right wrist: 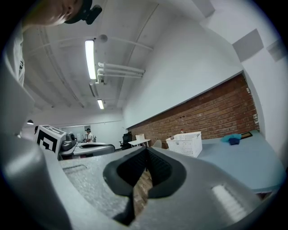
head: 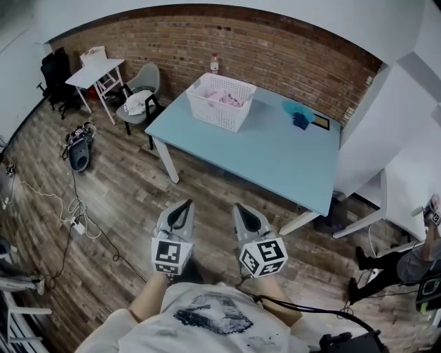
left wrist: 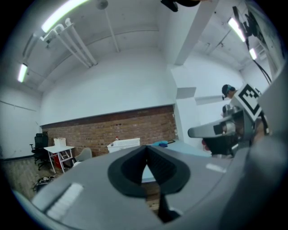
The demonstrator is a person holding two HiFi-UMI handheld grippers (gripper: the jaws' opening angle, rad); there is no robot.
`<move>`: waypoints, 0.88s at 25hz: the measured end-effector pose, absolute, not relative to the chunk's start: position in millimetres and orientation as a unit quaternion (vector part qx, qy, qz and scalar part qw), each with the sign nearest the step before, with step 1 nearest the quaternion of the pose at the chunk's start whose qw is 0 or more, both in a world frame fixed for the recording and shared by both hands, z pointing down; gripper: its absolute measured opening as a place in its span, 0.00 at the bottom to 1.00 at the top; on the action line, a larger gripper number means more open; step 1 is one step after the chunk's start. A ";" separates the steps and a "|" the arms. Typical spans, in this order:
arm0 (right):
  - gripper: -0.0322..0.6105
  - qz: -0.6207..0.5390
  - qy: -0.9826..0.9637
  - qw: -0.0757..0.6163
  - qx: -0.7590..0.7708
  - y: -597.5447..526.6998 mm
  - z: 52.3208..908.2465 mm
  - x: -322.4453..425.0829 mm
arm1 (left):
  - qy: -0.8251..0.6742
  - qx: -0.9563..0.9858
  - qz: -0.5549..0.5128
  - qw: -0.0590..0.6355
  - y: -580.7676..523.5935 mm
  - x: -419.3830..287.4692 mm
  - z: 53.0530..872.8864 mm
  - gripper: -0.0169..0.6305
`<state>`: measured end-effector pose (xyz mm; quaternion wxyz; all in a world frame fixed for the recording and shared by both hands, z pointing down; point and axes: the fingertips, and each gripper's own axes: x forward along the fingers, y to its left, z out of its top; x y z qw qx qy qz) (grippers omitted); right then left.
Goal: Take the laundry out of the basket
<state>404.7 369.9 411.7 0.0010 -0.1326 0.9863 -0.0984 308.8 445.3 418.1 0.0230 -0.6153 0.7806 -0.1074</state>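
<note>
- White basket (head: 219,110) holding pink laundry (head: 225,98) sits on the blue table (head: 275,158), well apart from both grippers.
- Left gripper (head: 184,205) and right gripper (head: 240,207): jaws closed, gripping nothing.

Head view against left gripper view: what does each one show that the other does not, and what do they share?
Only the head view: the pink laundry inside the white laundry basket, and the floor cables. Only the left gripper view: the ceiling light tubes, and a straight look at the left gripper, jaws together with nothing between them. Both: the basket on the blue table, the brick wall, the small white table and the right gripper.
</note>
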 end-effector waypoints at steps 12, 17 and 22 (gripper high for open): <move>0.05 -0.115 0.977 -0.025 -0.176 307.5 438.2 264.3 | 0.753 -0.651 -0.095 0.002 372.9 163.3 444.2 0.01; 0.05 -0.104 0.971 -0.018 -0.214 283.5 424.4 179.9 | 0.739 -0.668 -0.088 0.005 348.3 66.2 434.0 0.01; 0.05 -0.101 0.965 -0.013 -0.244 260.9 415.0 111.5 | 0.729 -0.679 -0.082 0.012 324.1 -12.5 424.0 0.01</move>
